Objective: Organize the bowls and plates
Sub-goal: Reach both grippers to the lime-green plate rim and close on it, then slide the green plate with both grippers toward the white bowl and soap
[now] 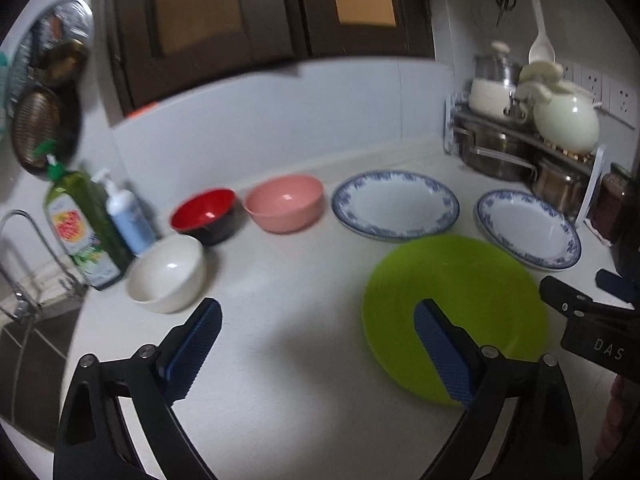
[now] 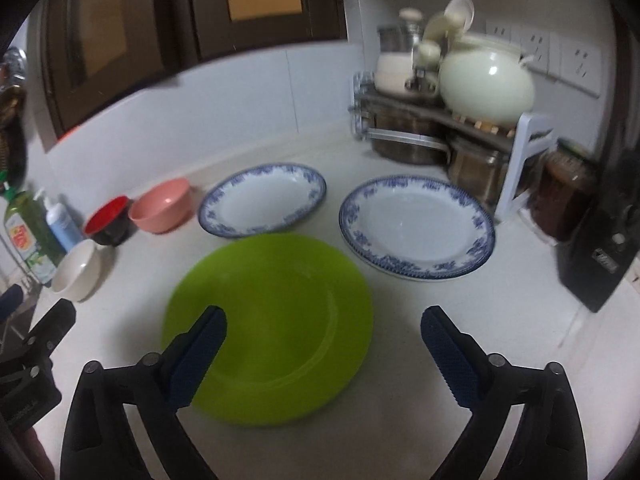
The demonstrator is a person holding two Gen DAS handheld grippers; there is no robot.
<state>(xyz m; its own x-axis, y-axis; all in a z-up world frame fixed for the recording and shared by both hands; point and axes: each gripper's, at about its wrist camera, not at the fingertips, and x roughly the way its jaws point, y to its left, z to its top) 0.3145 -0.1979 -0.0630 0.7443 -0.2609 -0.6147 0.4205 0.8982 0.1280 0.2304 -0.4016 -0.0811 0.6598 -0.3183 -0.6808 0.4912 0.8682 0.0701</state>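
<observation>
Plates (image 2: 268, 324) lie flat on our worktop (image 2: 440, 360); both our grippers (image 1: 316, 344) (image 2: 324, 348) hover, jaws wide and empty, so rim grabs may slip.

A green bottle of dish soap (image 1: 82, 224) stands at the left edge of the white counter (image 1: 280, 300), just beside a smaller white pump bottle (image 1: 128, 216). A metal tap (image 1: 24, 264) is near them. In the right corner a rack (image 2: 420, 112) holds steel pots (image 2: 408, 140) below and a cream pot (image 2: 486, 84) above. A dark jar (image 2: 564, 200) stands beside the rack. Wall sockets (image 2: 576, 64) are behind it.
</observation>
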